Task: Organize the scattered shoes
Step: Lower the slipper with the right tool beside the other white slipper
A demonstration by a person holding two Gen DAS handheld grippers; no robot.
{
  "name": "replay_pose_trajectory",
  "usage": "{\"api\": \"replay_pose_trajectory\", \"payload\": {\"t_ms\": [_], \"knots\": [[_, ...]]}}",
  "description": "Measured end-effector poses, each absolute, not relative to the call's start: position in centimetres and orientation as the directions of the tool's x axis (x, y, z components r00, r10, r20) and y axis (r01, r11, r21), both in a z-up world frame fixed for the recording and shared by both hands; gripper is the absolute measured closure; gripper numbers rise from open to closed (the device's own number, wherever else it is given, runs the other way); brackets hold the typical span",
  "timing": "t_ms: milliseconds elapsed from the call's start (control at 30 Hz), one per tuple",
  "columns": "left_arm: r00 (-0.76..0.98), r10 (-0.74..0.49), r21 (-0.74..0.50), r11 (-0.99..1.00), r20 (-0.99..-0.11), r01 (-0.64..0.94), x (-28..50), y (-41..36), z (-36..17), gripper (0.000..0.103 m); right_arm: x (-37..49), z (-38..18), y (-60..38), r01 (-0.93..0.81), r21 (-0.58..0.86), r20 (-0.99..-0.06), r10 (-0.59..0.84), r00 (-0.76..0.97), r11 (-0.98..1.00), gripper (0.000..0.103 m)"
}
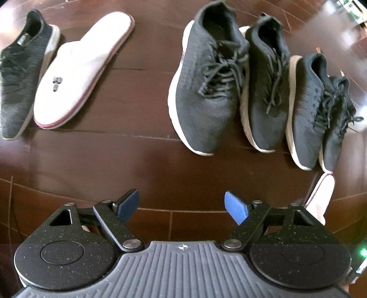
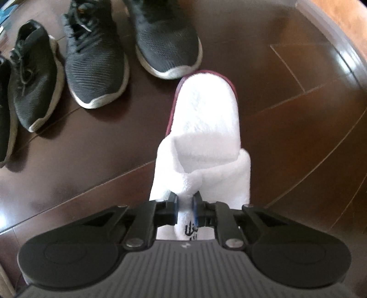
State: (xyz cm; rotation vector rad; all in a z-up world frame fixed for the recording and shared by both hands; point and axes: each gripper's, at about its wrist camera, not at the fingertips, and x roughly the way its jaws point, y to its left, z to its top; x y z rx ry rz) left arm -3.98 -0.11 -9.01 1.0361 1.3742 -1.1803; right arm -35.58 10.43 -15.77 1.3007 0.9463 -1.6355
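Dark brown glossy wooden plank floor (image 1: pixel 137 160) | pale seams between boards | bright window glare on floor's far right corner | lighter orange-brown surface (image 2: pixel 344 20) beyond floor's right edge

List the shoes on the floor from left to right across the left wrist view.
Dark knit slip-on sneaker → white terry slipper with maroon edging → large dark mesh lace-up sneaker → second dark lace-up sneaker → smaller dark lace-up sneaker.
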Motion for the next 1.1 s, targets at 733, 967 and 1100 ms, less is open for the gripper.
{"api": "replay_pose_trajectory", "payload": {"t_ms": [733,967,1100], "knots": [[-0.150,-0.106,-0.176,0.320,-0.983,0.931,4.6,-1.7,-5.4,0.016,-23.3,-3.1,4.6,0.995,0.021,-0.915,-0.403,-0.020,-0.098,0.092],[-0.098,-0.158,-0.153,0.387,-0.983,0.909,8.4,-2.3,-4.1,0.016,-16.6,0.9,2.4,0.992,0.111,-0.878,-0.464,0.122,0.052,0.092],[-0.079,-0.174,-0.149,0.438,-0.982,0.886,10.9,-2.2,-3.9,0.016,-13.0,0.8,0.1,0.979,0.166,-0.856,-0.475,0.202,0.117,0.092]]}}
